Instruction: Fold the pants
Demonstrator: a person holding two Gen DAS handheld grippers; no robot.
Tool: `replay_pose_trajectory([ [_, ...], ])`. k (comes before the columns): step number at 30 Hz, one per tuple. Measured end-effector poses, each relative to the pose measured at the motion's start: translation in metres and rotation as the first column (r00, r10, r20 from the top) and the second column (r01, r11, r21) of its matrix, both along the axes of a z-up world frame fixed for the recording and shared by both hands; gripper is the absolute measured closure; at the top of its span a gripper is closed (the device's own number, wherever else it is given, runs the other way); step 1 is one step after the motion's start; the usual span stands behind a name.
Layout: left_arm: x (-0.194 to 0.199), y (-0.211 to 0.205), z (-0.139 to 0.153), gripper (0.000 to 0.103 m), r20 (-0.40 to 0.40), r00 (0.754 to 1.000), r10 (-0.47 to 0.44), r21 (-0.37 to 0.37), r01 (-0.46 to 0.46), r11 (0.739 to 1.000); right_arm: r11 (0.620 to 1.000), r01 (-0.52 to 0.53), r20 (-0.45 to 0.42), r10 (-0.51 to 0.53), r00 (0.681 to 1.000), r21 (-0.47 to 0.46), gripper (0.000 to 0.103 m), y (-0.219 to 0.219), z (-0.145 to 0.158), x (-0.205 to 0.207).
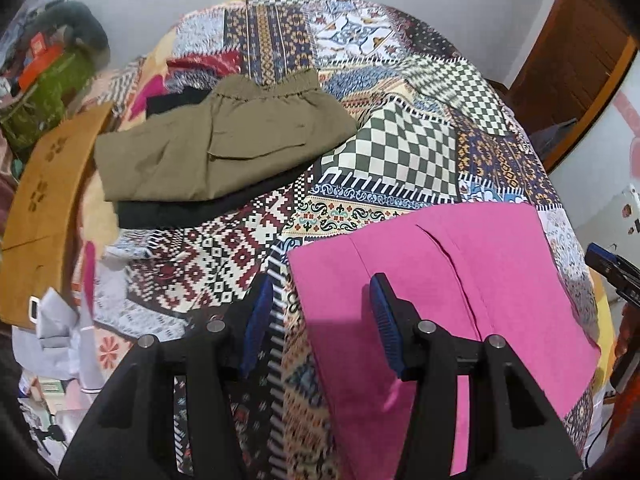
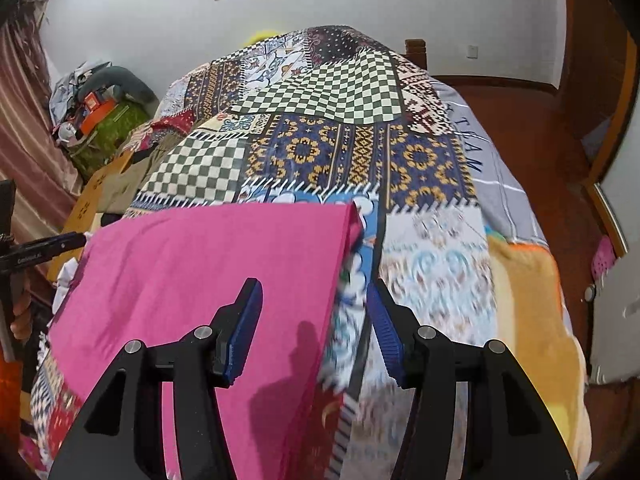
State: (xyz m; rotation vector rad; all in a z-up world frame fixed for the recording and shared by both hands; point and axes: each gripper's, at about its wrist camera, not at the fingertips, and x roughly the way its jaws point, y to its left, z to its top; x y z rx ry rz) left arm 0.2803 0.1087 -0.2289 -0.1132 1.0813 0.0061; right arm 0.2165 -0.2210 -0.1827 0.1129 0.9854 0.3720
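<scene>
Patchwork bedspread (image 1: pixel 400 148) is covered near its front edge by the pink pants (image 1: pixel 460 280), laid flat and seemingly folded — a finished olive pair (image 1: pixel 224 148) is stacked further back. Left hand-held gripper (image 1: pixel 320 320) and right hand-held gripper (image 2: pixel 316 332) are parted halfway, nothing held, each straddling a side edge. Probably a grab's needed next for another fold.

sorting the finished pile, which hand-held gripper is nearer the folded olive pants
Left. The left hand-held gripper faces the olive pants across the quilt; the right hand-held gripper sits beyond the pink pants' far edge.
</scene>
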Motion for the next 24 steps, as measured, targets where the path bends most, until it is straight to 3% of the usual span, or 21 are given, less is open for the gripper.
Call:
replay_pose_trajectory([
  [8,0.012,0.006,-0.026,0.052,-0.053,0.999,-0.002,-0.133,-0.005,0.991,1.000,-0.001,-0.077,0.001,0.997,0.007,0.053,0.012,-0.042,0.067],
  [12,0.014,0.018,-0.036,0.058,-0.081,0.997,-0.003,-0.277,-0.020,0.961,0.999,0.022,-0.161,-0.016,0.987,0.036,0.053,0.013,-0.070,0.089],
  [14,0.014,0.018,-0.036,0.063,-0.076,0.997,-0.011,-0.297,-0.012,0.955,0.998,0.017,-0.165,-0.007,0.986,0.060,0.060,0.015,-0.076,0.093],
  [15,0.014,0.017,-0.036,0.068,-0.072,0.997,-0.012,-0.299,-0.010,0.954,0.998,0.009,-0.158,0.001,0.987,0.066,0.064,0.017,-0.076,0.093],
  [17,0.013,0.014,-0.033,0.076,-0.059,0.998,-0.008,-0.283,-0.009,0.959,0.998,-0.014,-0.157,0.024,0.987,0.063,0.083,0.024,-0.079,0.093],
  [19,0.011,0.009,-0.029,0.084,-0.030,1.000,0.000,-0.227,-0.007,0.974,0.999,-0.029,-0.140,0.031,0.990,0.016,0.092,0.030,-0.081,0.093],
  [23,0.005,-0.002,-0.026,0.085,0.003,1.000,-0.004,-0.112,0.005,0.994,0.998,-0.039,-0.108,0.034,0.994,-0.049,0.097,0.034,-0.080,0.090],
  [24,0.004,-0.005,-0.026,0.093,0.007,1.000,0.001,-0.078,-0.001,0.997,0.997,-0.035,-0.099,0.028,0.995,-0.067,0.097,0.035,-0.080,0.089],
])
